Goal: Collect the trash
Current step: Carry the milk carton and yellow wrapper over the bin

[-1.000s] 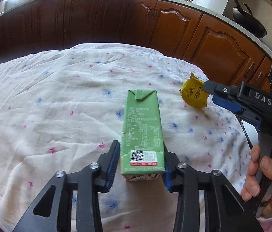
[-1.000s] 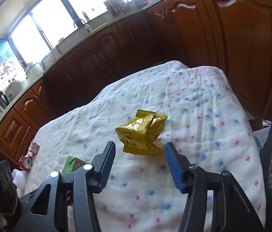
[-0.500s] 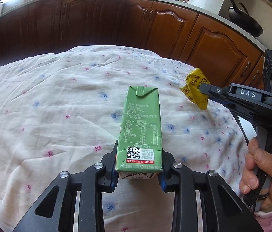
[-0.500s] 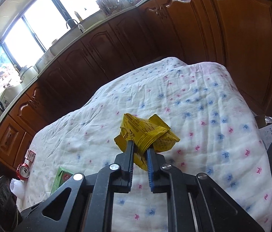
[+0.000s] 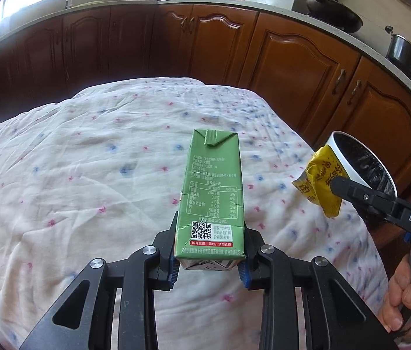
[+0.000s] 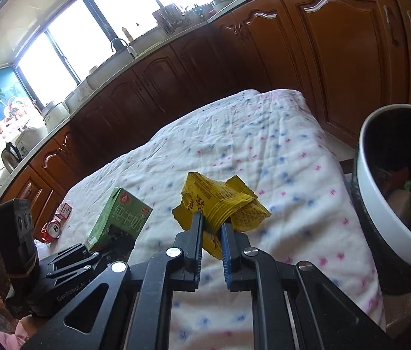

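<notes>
**Both grippers loaded; bin at table's right edge**

Far left, right wrist view: a red can (image 6: 50, 231) and a small red-and-white carton (image 6: 64, 211) lie at the far left margin of the tablecloth (image 5: 88, 160); whether they rest on the cloth or just past its edge cannot be determined.

Left gripper (image 5: 209, 258): jaws partly closed, pads pressed on the lower sides of the green milk carton (image 5: 212, 201). The carton points away from the camera, printed panel up, over the middle of the table. In the right wrist view it tilts above the cloth.

Right gripper (image 6: 212, 233): jaws closed nearly all the way, clamped on the crumpled yellow wrapper (image 6: 221, 204). The wrapper is clear of the cloth, near the table's right edge.

Right: the white-rimmed trash bin (image 6: 366, 192), black-lined, stands just beside the table's right side. It already contains mixed refuse. In the left wrist view the wrapper overlaps the bin's near rim.

A hand (image 5: 407, 303) grips the right gripper's handle at lower right.
</notes>
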Motion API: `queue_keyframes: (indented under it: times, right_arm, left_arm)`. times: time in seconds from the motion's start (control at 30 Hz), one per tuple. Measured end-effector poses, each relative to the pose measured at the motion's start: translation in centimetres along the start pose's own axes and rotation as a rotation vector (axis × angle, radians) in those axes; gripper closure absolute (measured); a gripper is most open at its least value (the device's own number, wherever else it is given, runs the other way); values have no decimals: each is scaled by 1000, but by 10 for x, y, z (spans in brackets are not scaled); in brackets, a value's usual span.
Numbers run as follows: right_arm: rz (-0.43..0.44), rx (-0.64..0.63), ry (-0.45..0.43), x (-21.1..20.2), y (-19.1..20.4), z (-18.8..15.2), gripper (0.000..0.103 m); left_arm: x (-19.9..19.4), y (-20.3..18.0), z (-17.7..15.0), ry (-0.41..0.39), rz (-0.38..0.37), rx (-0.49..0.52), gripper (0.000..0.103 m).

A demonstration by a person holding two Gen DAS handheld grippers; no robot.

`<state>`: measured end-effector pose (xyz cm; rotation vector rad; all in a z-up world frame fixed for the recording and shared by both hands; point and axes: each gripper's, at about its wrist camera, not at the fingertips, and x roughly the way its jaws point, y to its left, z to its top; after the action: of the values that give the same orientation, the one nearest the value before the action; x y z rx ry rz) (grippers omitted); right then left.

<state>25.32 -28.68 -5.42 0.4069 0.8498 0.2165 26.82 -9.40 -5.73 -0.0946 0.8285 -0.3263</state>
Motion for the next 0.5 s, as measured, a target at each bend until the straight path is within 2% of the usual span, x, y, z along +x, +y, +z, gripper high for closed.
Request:
queue_keyframes:
  times: [0.23,0.5]
  right_arm:
    - [-31,34,-33,-42,-15,-25,92]
    - [-64,46,-90,-78,-27,-30,92]
  left_arm:
    - [-5,-38,-6,20,-49,81,73]
    - [-3,-69,-5,36,-65,138,73]
